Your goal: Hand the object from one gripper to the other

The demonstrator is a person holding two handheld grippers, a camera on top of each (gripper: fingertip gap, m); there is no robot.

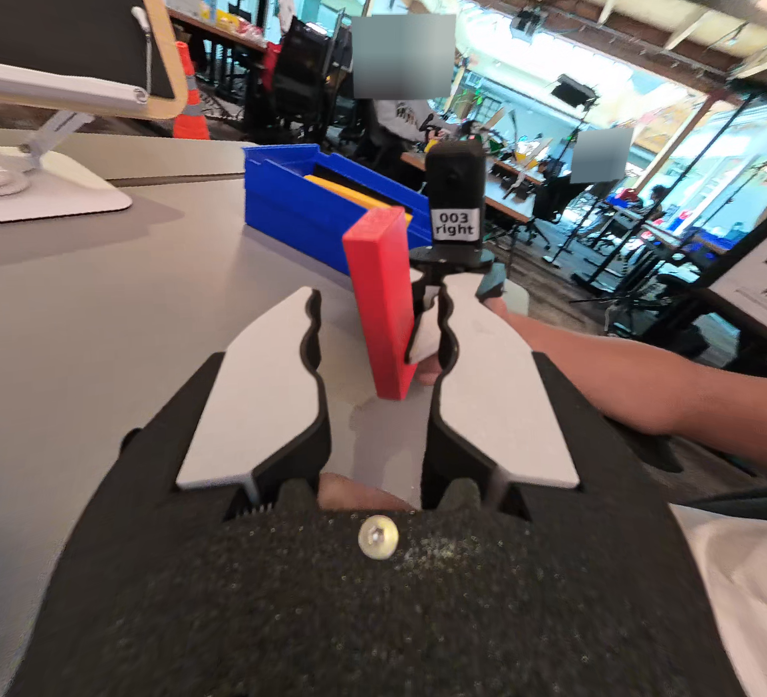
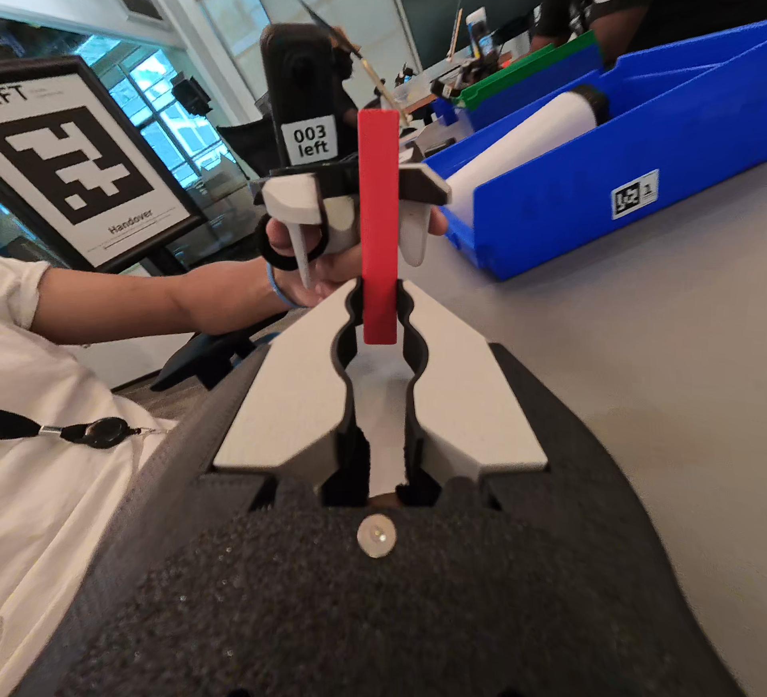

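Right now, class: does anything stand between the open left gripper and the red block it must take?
Nothing visible does. The right gripper holds the red block upright by its lower end. The left gripper is open, its fingers either side of the block with only air between.
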